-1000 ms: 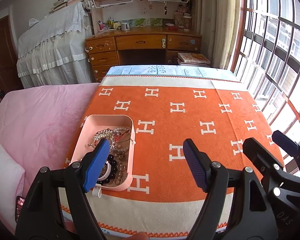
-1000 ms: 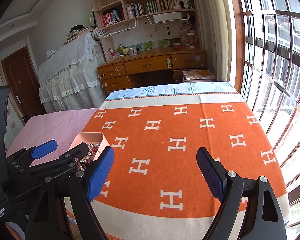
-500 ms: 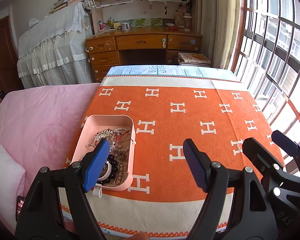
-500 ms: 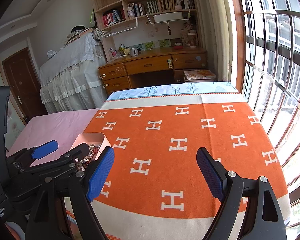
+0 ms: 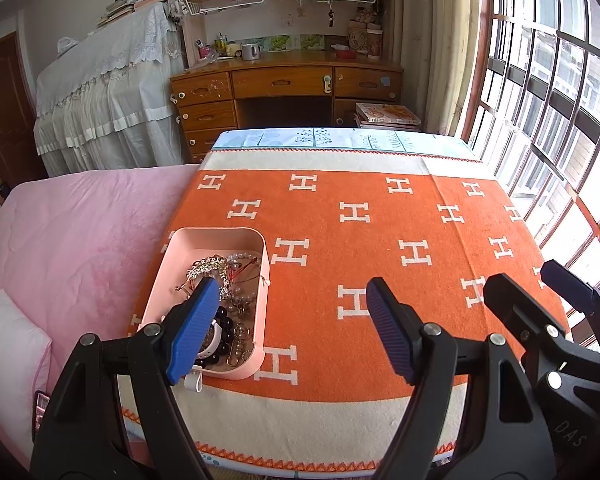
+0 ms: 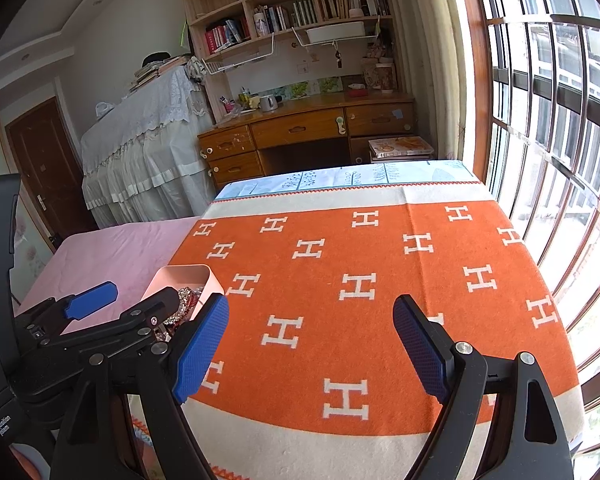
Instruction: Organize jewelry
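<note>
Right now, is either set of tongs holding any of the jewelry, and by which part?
Nothing is held. The left tongs and right tongs both stand open and empty above the orange blanket; the jewelry lies in the pink tray.

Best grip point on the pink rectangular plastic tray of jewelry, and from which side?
Probably the right long wall of the pink rectangular plastic tray, one finger inside and one outside, coming from above. That rim is thin, upright and exposed over the orange blanket with white H letters; jewelry lies close inside it, so aim for the barer far end. The open left gripper is nearest.
</note>
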{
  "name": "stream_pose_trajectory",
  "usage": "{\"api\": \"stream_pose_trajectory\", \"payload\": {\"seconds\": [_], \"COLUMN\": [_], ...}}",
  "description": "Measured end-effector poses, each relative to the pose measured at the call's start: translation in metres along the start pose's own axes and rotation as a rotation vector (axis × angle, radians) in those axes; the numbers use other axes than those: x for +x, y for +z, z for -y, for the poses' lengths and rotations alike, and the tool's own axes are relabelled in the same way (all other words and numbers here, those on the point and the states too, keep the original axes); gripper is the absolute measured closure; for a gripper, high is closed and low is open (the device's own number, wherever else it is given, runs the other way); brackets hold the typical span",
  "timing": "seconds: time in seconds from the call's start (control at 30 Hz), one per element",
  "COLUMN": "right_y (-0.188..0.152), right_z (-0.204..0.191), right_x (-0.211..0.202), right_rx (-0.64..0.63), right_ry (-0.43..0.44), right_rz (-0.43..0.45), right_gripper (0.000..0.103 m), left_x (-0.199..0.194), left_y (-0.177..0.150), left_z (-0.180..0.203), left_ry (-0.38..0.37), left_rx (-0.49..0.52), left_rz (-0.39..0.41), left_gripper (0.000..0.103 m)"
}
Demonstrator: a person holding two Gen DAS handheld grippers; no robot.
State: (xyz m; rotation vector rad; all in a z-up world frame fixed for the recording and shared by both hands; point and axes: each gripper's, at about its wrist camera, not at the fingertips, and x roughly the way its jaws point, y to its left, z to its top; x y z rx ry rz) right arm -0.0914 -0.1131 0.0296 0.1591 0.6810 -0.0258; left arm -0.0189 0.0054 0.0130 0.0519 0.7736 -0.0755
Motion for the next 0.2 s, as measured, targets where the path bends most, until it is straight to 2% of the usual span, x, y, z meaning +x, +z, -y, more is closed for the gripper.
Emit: {"api": "stream_pose_trajectory", "payload": {"seconds": [0.2], "right_y": [-0.0003], "right_z": [0.0001], "right_x": [0.0004], "right_rx": [0.001], "right_ry": [0.001], "right_rz": [-0.002], "right_gripper": [0.017], "left_x": [0.0036], "left_y": [-0.0067], "left_z": [0.0001], "left_ry": [-0.004], "left_rx": [0.000], "left_rz": [-0.013], "left_gripper": [0.029]}}
